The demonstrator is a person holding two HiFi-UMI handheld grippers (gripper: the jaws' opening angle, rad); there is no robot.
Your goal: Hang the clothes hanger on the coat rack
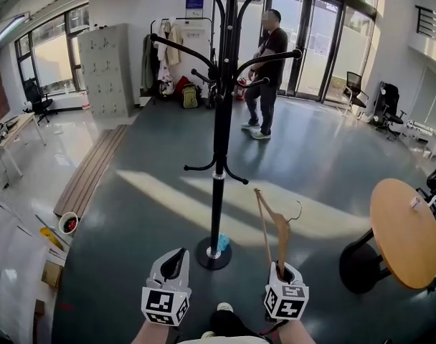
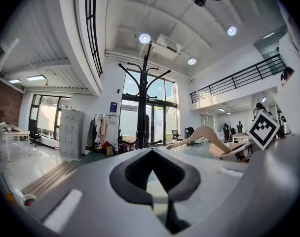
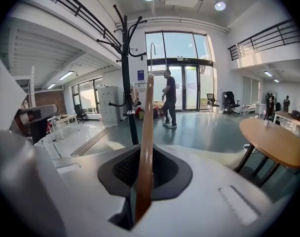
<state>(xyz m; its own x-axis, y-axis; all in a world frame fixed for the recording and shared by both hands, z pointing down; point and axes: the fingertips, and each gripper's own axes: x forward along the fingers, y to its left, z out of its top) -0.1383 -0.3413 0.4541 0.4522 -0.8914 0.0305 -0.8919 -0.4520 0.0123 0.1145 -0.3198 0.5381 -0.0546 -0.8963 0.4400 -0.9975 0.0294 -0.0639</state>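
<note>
In the right gripper (image 1: 282, 267), low and right in the head view, the wooden clothes hanger (image 1: 280, 228) is clamped by one shoulder end. Its long axis runs on in line with the jaws, up and away from the person. The far shoulder tip points forward, and the metal hook (image 1: 297, 212) sticks out sideways toward the round wooden table (image 1: 404, 228). In the right gripper view the wood rises edge-on from between the pads.

The hanger is off every peg. It sits to the right of the black coat rack (image 1: 219, 142), near its lower pole but apart from it.

The left gripper (image 1: 176, 258) is just short of the rack's base. Its jaws are drawn together with nothing between them.

A person (image 1: 264, 63) stands far behind, by the glass doors.
</note>
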